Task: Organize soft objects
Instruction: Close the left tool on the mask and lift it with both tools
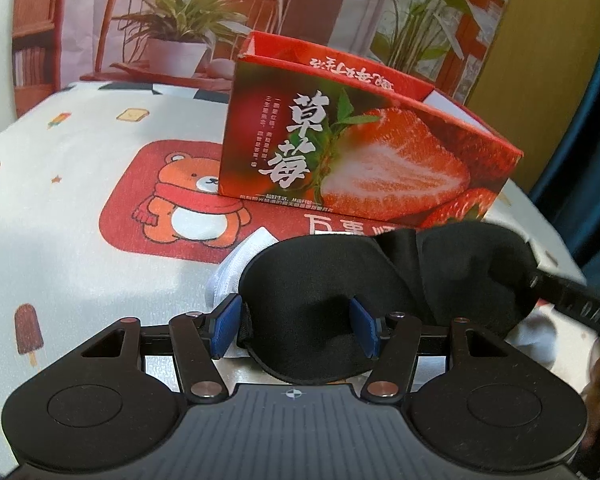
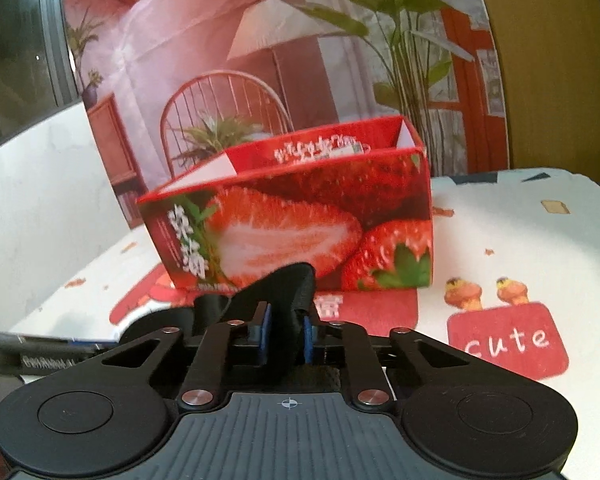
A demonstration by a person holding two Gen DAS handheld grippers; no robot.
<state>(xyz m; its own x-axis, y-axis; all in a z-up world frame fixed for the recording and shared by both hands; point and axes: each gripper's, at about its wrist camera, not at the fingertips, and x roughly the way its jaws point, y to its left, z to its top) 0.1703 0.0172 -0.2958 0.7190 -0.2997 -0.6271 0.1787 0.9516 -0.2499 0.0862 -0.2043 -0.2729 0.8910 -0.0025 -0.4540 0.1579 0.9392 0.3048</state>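
Observation:
A black padded sleep mask lies low in the left wrist view, in front of a red strawberry-print box with an open top. My left gripper has its blue pads on either side of the mask's left cup, jaws wide apart. A white sock lies under the mask. In the right wrist view my right gripper is shut on the mask's black strap, in front of the box. The right gripper's arm shows at the left wrist view's right edge.
The table carries a white cloth with a bear print and red patches. A printed backdrop of a chair and plants stands behind the box. A white wall lies to the left.

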